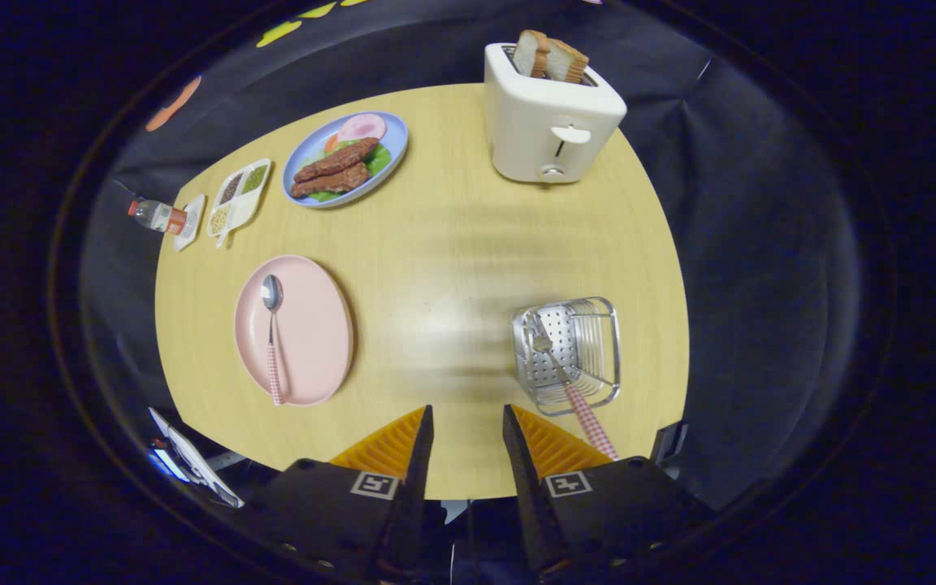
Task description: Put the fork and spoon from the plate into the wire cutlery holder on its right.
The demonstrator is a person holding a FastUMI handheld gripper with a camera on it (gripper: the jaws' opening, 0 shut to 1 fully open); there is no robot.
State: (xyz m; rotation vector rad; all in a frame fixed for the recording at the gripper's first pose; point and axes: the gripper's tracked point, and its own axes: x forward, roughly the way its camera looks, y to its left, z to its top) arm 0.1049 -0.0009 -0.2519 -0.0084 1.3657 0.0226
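Observation:
A pink plate [314, 325] lies on the wooden table, ahead and to the left of my fingers. On it rests a spoon [273, 337] with a checked red-and-white handle, bowl pointing away from me. To the plate's right stands the wire cutlery holder [590, 325], just beyond my right finger. A fork [565, 378] with the same checked handle leans in it, tines inside, handle sticking out toward me. My gripper [468, 422] hovers above the table's near edge, open, with nothing between its fingers.
A white toaster [545, 118] with bread slices stands at the far side. A blue plate of food [346, 158], a white sectioned dish [239, 195] and a small bottle [158, 215] sit at the far left. Bare tabletop [452, 268] lies between plate and holder.

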